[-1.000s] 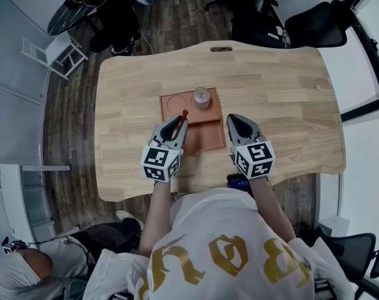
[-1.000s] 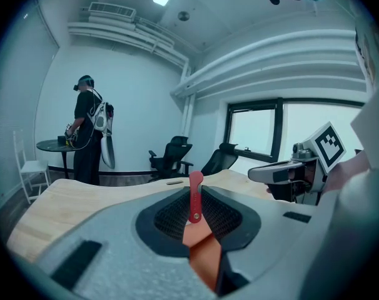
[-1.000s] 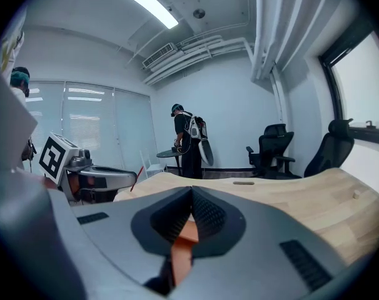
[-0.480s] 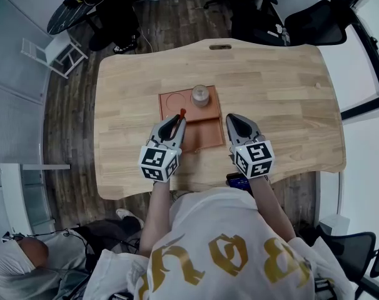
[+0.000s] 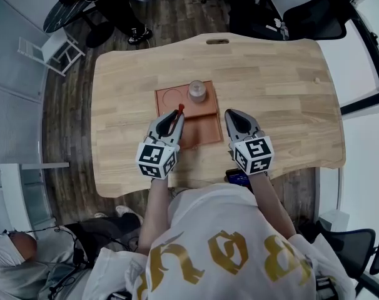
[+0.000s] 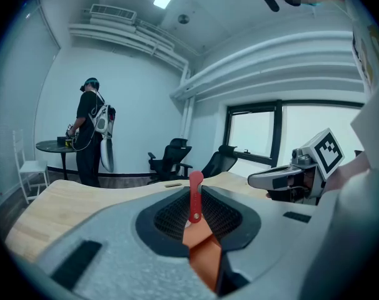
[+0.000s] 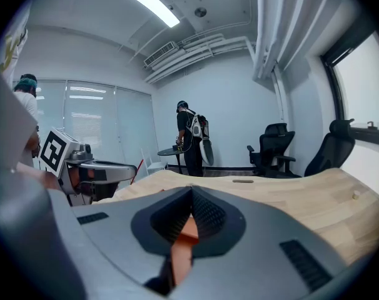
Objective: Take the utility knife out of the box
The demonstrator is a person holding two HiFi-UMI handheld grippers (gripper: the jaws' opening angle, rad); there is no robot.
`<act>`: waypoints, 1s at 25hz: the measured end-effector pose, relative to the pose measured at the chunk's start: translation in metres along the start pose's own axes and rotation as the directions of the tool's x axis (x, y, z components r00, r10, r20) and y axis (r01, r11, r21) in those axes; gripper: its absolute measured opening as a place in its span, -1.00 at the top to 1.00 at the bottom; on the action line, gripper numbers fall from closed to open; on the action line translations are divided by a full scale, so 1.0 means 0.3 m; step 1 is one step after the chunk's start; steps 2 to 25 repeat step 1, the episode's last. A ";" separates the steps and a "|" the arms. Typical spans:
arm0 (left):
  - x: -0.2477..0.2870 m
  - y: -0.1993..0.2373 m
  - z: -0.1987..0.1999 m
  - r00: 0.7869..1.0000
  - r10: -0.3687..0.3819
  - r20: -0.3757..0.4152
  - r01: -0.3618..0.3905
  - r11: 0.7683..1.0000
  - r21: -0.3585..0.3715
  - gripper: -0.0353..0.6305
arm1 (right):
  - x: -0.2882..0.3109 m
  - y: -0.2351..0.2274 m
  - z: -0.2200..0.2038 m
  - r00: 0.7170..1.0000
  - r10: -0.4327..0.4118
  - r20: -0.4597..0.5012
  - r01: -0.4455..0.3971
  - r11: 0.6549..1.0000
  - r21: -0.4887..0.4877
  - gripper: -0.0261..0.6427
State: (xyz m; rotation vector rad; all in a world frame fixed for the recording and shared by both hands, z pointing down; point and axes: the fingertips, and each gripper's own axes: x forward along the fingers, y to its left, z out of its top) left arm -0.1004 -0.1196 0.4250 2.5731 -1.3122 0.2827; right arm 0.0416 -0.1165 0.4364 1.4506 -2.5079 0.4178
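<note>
An orange-brown box (image 5: 205, 132) lies open on the wooden table (image 5: 277, 92). My left gripper (image 5: 175, 117) hangs over the box's left half, shut on a red utility knife (image 5: 180, 109) whose end sticks out past the fingertips. In the left gripper view the red utility knife (image 6: 194, 197) stands upright between the closed jaws of the left gripper (image 6: 194, 191). My right gripper (image 5: 231, 117) is at the box's right edge, shut with nothing in it. In the right gripper view the right gripper (image 7: 190, 194) has its jaws together, and only orange shows through the gap behind them.
A small round jar (image 5: 197, 90) stands in the box's far right corner, beside a round recess (image 5: 172, 96). A dark phone (image 5: 238, 179) lies at the table's near edge. Office chairs (image 5: 311, 20) stand beyond the table. A person (image 7: 189, 136) stands at a far round table.
Hardly anything: the head view has shifted slightly, and both grippers hold their places over the box, the left one still shut on the knife.
</note>
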 end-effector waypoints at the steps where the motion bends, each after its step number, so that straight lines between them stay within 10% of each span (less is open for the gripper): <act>1: 0.003 0.000 -0.005 1.000 0.000 -0.002 0.000 1.000 -0.001 0.72 | 0.002 -0.003 -0.003 1.000 0.000 -0.002 0.000 1.000 0.000 0.89; 25: 0.003 0.000 -0.005 1.000 0.000 -0.002 0.000 1.000 -0.001 0.72 | 0.002 -0.003 -0.003 1.000 0.000 -0.002 0.000 1.000 0.000 0.89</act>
